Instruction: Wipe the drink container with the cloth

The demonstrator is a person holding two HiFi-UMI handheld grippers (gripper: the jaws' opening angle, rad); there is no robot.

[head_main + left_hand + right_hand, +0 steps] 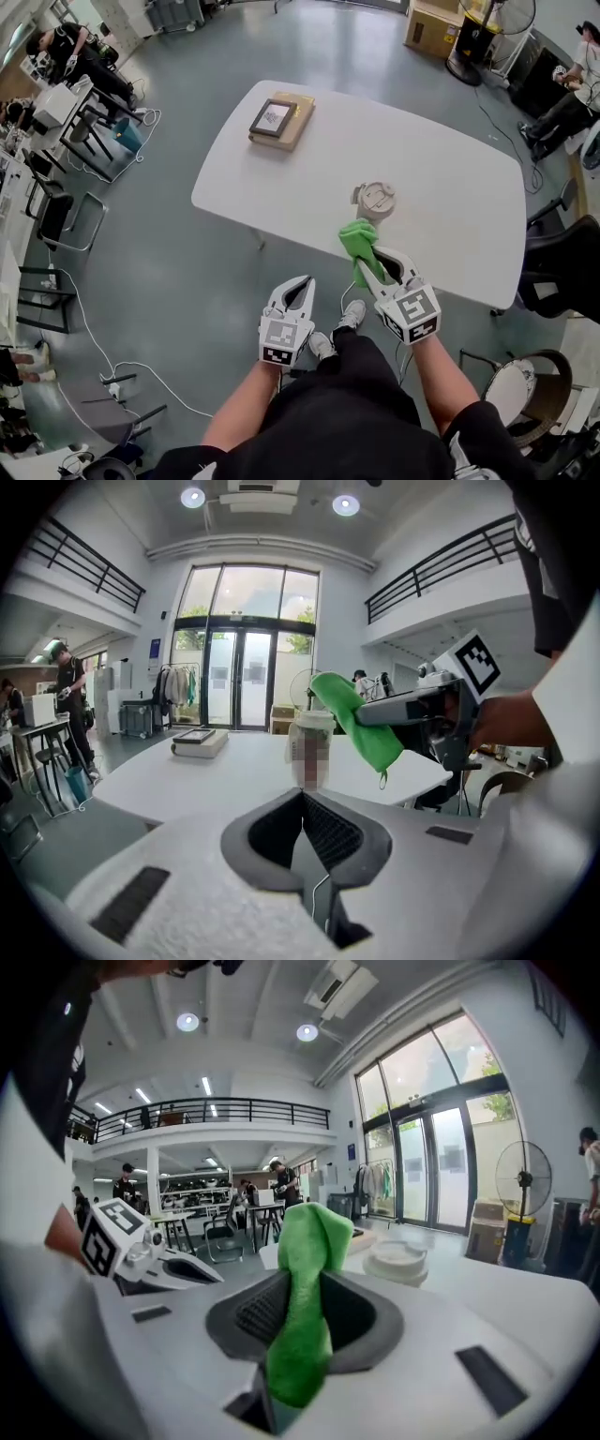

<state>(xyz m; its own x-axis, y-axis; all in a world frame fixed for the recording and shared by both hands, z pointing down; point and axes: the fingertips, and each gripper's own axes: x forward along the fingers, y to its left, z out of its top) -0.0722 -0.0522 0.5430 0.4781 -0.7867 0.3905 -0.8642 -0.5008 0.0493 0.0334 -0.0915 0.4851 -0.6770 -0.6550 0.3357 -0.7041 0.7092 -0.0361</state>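
Observation:
The drink container (375,200), a clear cup with a pale lid, stands upright near the front edge of the white table (281,187). My right gripper (378,261) is shut on a green cloth (357,242), which it holds just in front of the cup. In the right gripper view the cloth (305,1307) hangs from the jaws, with the cup's lid (397,1260) close behind it. My left gripper (301,284) is shut and empty, off the table's near edge. From the left gripper view the cup (309,747) is straight ahead, with the cloth (361,714) at its right.
A book with a dark-framed tablet on it (281,120) lies at the table's far left corner. Black chairs (562,272) stand to the right, a floor fan (492,33) and cardboard boxes (433,26) at the back. Desks, chairs and cables fill the left side.

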